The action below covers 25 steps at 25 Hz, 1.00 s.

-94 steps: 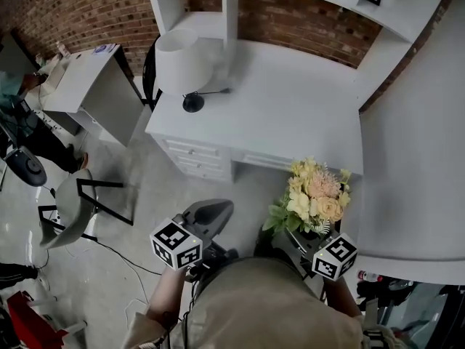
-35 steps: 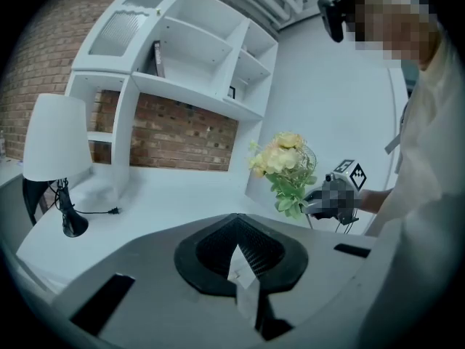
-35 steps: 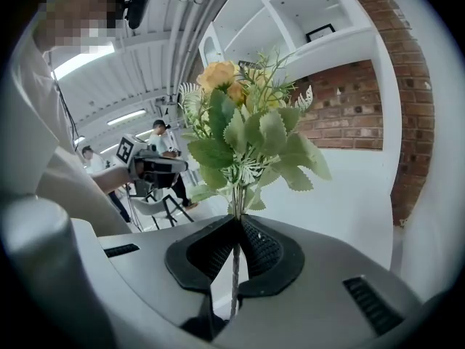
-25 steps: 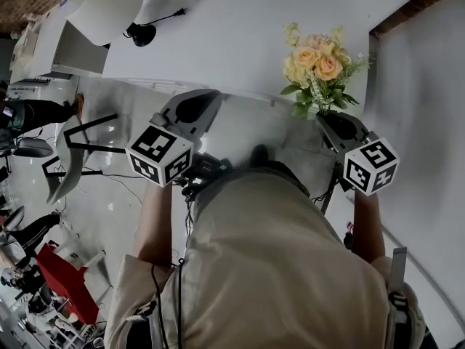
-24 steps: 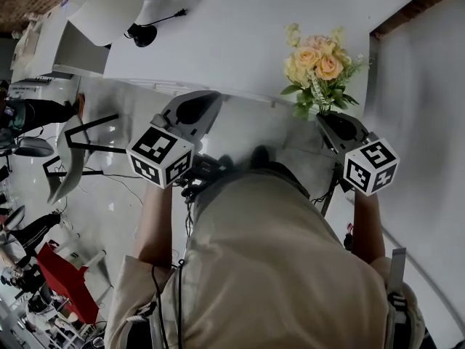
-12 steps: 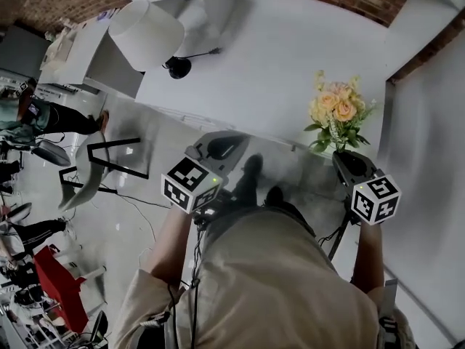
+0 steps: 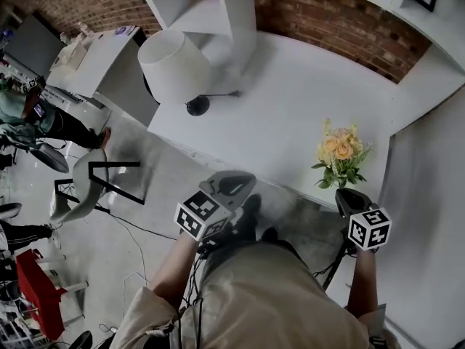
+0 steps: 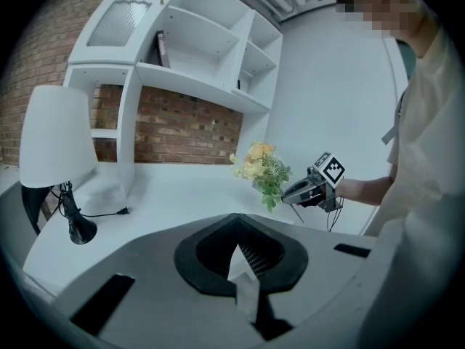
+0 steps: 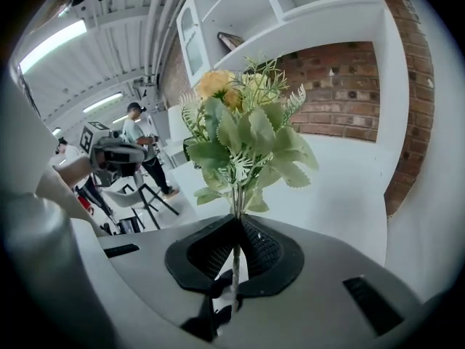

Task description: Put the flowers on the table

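A bouquet of yellow and peach flowers (image 7: 338, 153) with green leaves stands upright over the front right part of the white desk (image 7: 290, 97). My right gripper (image 7: 343, 192) is shut on its thin stems (image 9: 233, 257), which run down between the dark pads; the blooms (image 9: 240, 115) fill the right gripper view. Whether the stems touch the desk is hidden. My left gripper (image 7: 234, 182) hangs off the desk's front edge, shut with nothing in it (image 8: 243, 267). In the left gripper view the bouquet (image 8: 260, 167) and right gripper (image 8: 290, 192) show to the right.
A white-shaded lamp (image 7: 173, 67) with a black base and cord stands at the desk's back left. White shelves (image 8: 196, 57) and a brick wall (image 7: 341, 24) rise behind. A chair (image 7: 83, 191) and people (image 7: 29, 115) are on the floor to the left.
The bouquet has come from below the desk's front edge to above the desk top, still in my right gripper. The head view has tilted up, showing more desk and wall.
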Each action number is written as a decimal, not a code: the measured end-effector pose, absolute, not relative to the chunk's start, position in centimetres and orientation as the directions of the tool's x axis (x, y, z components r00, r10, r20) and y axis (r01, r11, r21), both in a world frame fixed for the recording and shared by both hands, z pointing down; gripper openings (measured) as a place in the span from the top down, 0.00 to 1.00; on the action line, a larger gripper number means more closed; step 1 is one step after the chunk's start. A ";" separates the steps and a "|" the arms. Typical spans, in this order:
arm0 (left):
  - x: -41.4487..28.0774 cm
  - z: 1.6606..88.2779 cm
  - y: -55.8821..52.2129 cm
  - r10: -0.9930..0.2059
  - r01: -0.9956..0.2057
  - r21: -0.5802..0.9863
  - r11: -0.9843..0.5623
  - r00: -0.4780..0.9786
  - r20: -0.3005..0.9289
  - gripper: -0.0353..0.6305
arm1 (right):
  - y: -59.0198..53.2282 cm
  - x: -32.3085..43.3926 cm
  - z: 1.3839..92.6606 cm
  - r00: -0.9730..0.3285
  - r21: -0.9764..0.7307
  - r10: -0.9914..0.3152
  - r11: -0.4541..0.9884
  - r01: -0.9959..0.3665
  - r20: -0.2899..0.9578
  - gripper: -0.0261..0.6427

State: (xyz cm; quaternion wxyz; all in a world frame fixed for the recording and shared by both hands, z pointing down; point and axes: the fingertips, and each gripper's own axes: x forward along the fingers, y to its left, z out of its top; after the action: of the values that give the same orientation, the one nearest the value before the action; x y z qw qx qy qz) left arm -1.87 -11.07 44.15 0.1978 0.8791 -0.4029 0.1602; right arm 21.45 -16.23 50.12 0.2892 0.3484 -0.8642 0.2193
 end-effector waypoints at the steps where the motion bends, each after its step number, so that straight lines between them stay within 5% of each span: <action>1: -2.1 44.3 -11.4 -0.645 -0.772 0.226 -0.594 0.625 0.440 0.94 | -16.8 21.5 50.2 -0.579 -0.166 -0.474 0.662 -0.731 0.664 0.90; 25: -5.6 46.3 -17.3 -0.632 -0.770 0.275 -0.576 0.633 0.447 0.94 | -26.7 19.8 53.2 -0.504 -0.168 -0.501 0.572 -0.803 0.704 0.90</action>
State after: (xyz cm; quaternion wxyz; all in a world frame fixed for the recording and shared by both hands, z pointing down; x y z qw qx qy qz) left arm -5.65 -17.28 46.31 0.2269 0.8746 -0.4006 0.1517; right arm 19.80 -26.72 53.22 0.3072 0.3919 -0.8316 0.2458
